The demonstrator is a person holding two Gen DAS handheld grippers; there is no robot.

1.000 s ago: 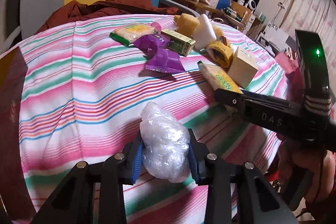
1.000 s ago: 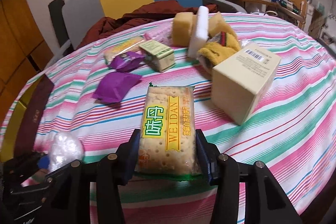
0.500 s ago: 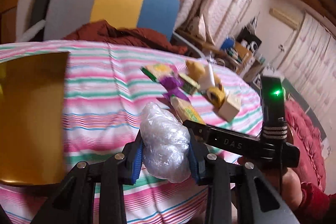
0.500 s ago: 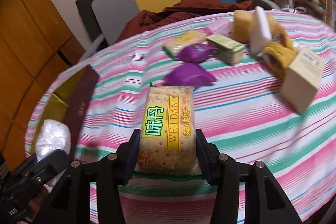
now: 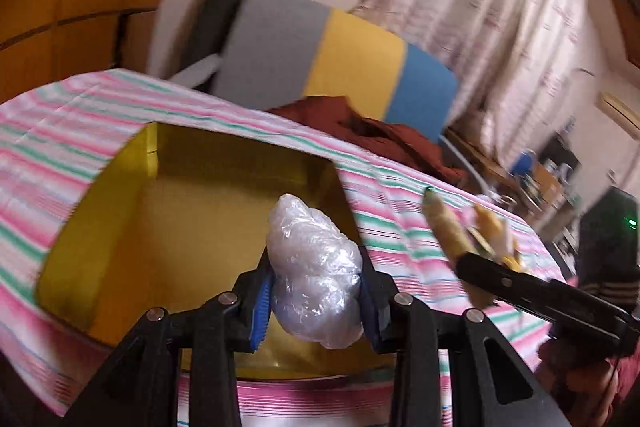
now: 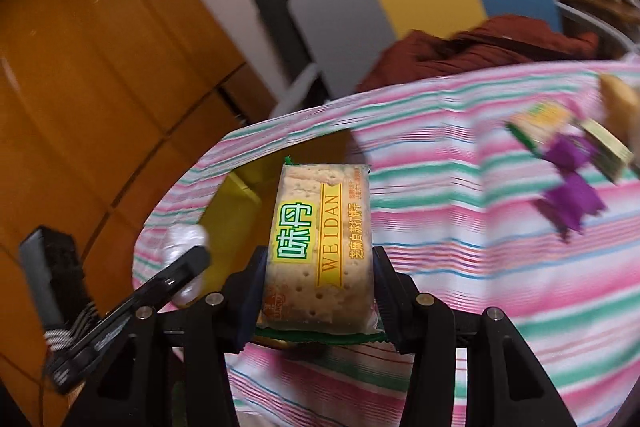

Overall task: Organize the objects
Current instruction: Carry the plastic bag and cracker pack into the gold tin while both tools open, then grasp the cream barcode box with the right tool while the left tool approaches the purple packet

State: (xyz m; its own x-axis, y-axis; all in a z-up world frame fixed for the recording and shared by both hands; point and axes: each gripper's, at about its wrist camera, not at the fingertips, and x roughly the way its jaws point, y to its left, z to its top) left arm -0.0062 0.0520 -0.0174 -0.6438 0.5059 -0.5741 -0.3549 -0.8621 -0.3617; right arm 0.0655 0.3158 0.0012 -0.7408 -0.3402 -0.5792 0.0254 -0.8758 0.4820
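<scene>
From the left wrist camera, the left gripper (image 5: 316,291) is clamped on a crumpled clear plastic bag (image 5: 314,267), its blue pads squeezing both sides. The bag hangs over the near edge of a yellow box (image 5: 120,227) that sits open on the striped tablecloth (image 5: 60,115). Off to the right, the right gripper (image 5: 460,251) comes in at an angle with its cracker packet (image 5: 444,223) sticking out ahead of it.

From the right wrist camera, the right gripper (image 6: 318,267) grips that cracker packet (image 6: 320,247) by its long edges, label up, above the cloth with the yellow box (image 6: 236,203) just beyond and to the left. The left gripper (image 6: 188,263) and its plastic bag (image 6: 182,247) show at the left, close to the box. Purple wrappers (image 6: 568,195) and other snacks lie well apart at the far right.

What worries me is that both tools are headed for the same opening and are already near each other; they could knock together over the box. The bag is soft and springy, so it may cling to a pad or bounce out on release. The packet, held flat, could catch on the box wall if it comes in low.
</scene>
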